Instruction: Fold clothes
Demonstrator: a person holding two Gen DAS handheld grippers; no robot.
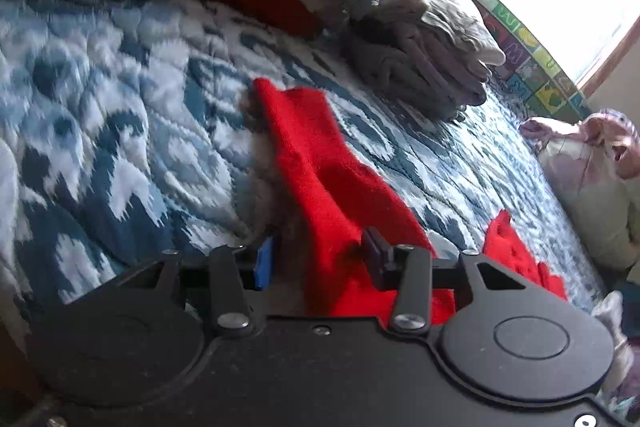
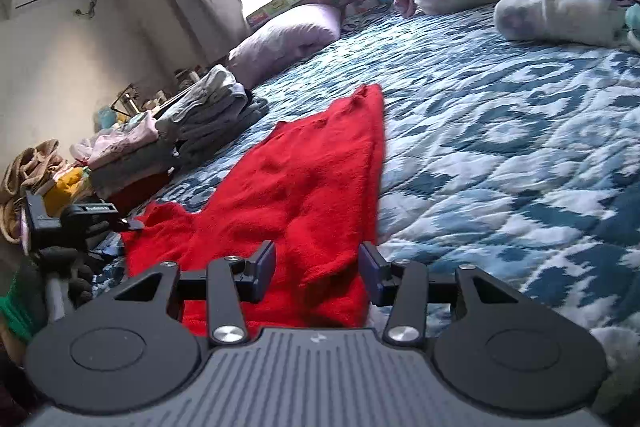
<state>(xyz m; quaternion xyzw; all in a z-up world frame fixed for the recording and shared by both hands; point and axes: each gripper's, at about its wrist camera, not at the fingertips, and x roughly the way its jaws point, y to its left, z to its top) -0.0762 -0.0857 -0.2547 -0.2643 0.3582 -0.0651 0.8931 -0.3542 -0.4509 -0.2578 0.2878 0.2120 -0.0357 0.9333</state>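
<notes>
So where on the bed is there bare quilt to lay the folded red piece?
Free: the quilt right of the red garment, up to the pale bundle near the pillows. In the left view, the patch left of the garment is also bare. Crowded: the folded stack on its left and the far edge.

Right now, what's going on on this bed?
A person with two handheld grippers is working on a red knit garment spread on the blue-and-white patterned quilt. The left gripper and right gripper each have red fabric between their fingers at the near edge; whether either is clamped is unclear. A stack of folded clothes sits further back.
</notes>
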